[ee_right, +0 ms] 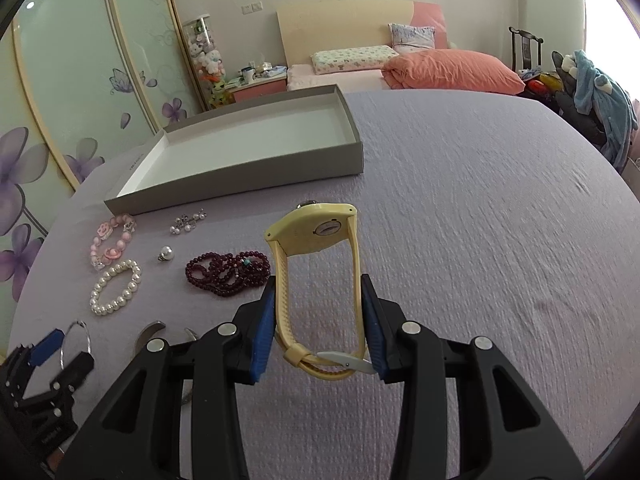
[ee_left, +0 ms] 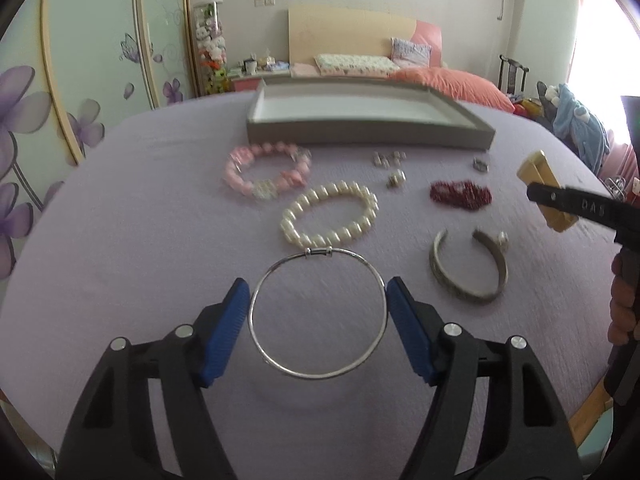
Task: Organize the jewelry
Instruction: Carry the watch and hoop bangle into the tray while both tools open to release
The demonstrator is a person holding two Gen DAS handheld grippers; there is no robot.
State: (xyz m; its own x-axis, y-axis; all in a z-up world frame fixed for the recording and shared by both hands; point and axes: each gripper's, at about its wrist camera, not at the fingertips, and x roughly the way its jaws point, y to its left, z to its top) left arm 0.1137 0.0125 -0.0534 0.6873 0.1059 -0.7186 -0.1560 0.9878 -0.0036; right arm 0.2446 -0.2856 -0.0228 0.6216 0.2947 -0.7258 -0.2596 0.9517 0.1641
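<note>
A thin silver bangle [ee_left: 256, 344] lies level between my left gripper's [ee_left: 318, 304] blue pads, which touch its two sides. My right gripper [ee_right: 320, 320] is shut on the strap of a pale yellow watch [ee_right: 316, 228], held above the lilac cloth; the same watch [ee_left: 546, 196] shows at the right of the left wrist view. The grey tray [ee_left: 368, 136] with a white floor stands beyond the jewelry. On the cloth lie a pink bead bracelet [ee_left: 266, 172], a pearl bracelet [ee_left: 330, 216], dark red beads [ee_left: 460, 194] and a silver cuff [ee_left: 468, 276].
Small earrings [ee_left: 390, 158] and a pearl ring [ee_right: 165, 254] lie just before the tray's [ee_right: 240, 196] front wall. A person's hand [ee_left: 622, 304] holds the right gripper's grip. Wardrobe doors stand at the left, a bed behind, clothes on a chair [ee_right: 600, 92] at the right.
</note>
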